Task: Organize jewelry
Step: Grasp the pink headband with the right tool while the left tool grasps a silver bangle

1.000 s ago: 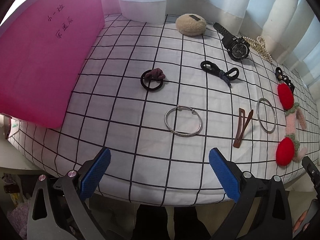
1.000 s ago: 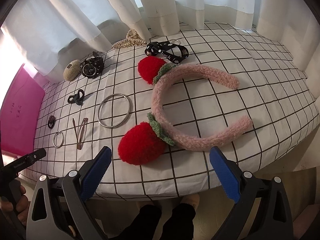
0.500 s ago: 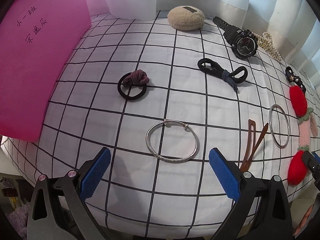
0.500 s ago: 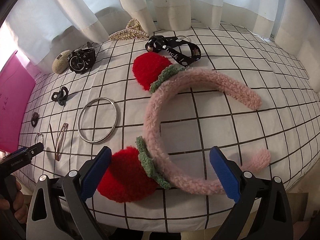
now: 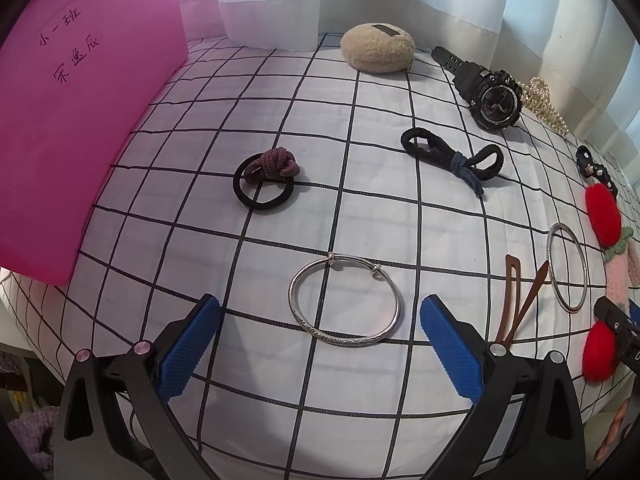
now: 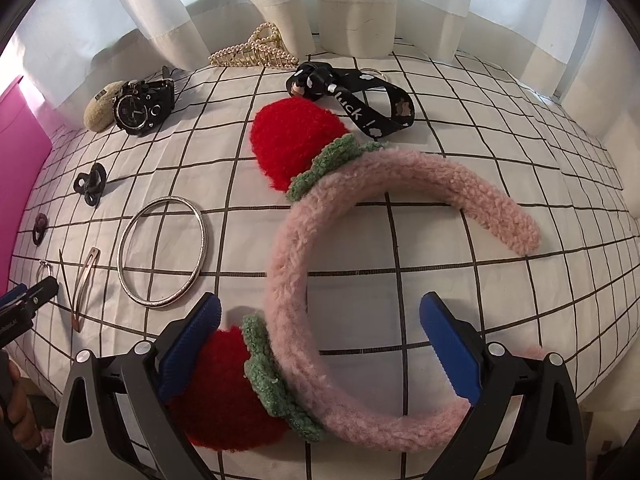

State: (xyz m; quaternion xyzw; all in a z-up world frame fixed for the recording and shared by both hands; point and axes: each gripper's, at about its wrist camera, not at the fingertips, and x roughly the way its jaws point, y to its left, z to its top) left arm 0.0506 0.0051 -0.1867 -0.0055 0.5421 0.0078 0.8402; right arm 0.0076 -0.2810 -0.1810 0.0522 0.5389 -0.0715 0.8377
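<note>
My left gripper [image 5: 320, 344] is open, low over a checked white cloth, with a silver bangle [image 5: 346, 300] lying just ahead between its blue pads. My right gripper [image 6: 320, 344] is open over a pink fuzzy headband [image 6: 304, 280] with two red pompoms [image 6: 296, 144]; the band's curve lies between the jaws, not gripped. A larger silver ring [image 6: 162, 250] lies left of the headband and also shows in the left wrist view [image 5: 566, 268]. A brown hair clip [image 5: 518, 304] lies between the two bangles.
A pink folder [image 5: 80, 120] stands at the left. A black hair tie with a maroon knot [image 5: 266, 178], a black knotted tie [image 5: 452, 158], a beige pouch [image 5: 378, 54], a black sports watch [image 5: 494, 98], a pearl claw clip [image 6: 252, 54] and a black printed ribbon [image 6: 352, 96] lie further back. Curtains hang behind.
Both grippers have moved forward and lower over the cloth. The silver bangle now sits between the left pads; the headband now lies between the right jaws. Both stay open.
</note>
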